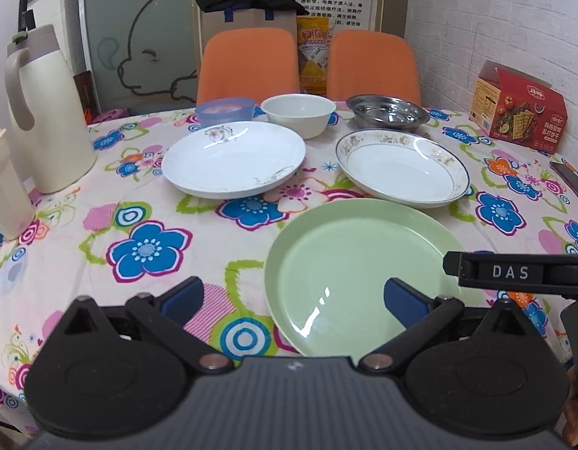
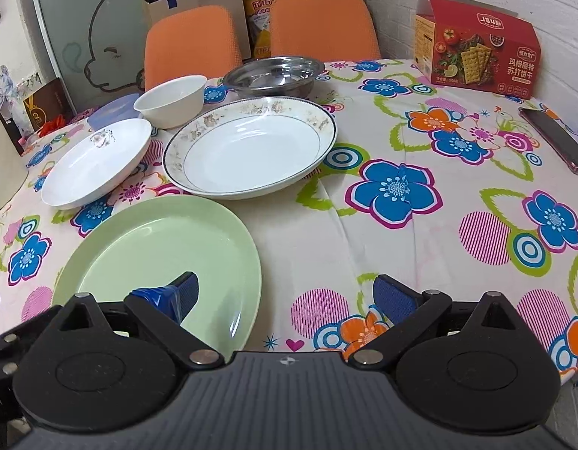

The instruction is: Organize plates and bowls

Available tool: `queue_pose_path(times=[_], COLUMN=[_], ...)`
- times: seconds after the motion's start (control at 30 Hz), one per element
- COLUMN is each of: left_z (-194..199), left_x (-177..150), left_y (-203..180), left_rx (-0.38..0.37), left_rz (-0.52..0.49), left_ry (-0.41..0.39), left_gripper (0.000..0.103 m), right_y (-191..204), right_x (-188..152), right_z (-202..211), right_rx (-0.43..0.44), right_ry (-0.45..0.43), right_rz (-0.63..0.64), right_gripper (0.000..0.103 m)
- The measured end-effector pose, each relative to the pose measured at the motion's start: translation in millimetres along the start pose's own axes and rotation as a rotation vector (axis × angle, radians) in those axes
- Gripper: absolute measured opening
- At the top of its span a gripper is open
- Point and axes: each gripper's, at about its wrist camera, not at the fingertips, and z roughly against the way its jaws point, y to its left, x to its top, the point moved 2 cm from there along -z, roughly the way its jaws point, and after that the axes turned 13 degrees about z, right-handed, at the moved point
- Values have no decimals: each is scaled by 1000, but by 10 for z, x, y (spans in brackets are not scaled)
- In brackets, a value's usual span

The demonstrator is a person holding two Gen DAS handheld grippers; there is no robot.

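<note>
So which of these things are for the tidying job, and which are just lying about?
For the job: green plate, white plate, flowered plate, white bowl, steel dish, blue bowl.
Lying about: jug, cracker box, phone.

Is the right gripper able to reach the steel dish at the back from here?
Probably yes. The right gripper is open and empty, and bare tablecloth runs forward beside the floral-rimmed plate, which lies just before the steel dish.

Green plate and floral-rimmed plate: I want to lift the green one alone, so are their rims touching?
Apart. The right wrist view shows a strip of tablecloth between the green plate and the floral-rimmed plate.
</note>
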Motion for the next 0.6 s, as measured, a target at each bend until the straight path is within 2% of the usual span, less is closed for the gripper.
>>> queue_pose_path(times=[0.13, 0.3, 0.37, 0.5, 0.6], left_z=[-89, -322, -427, -561, -621], left_x=[55, 136, 168, 180, 162], left_y=[82, 184, 232, 238, 226], left_rx=[8, 9, -4, -6, -7], left_rz=[17, 40, 58, 49, 23], left_ry=[11, 66, 98, 130, 150], left_gripper=[101, 101, 101, 101, 101], right_y=[49, 161, 203, 228, 223], right_x=[11, 3, 0, 3, -97], right_z=[-78, -207, -223, -250, -222], right_rx=[4, 24, 8, 29, 30], right_ry=[12, 30, 16, -11, -91], right_rz=[19, 77, 111, 119, 141], right_gripper=[87, 88, 88, 89, 90])
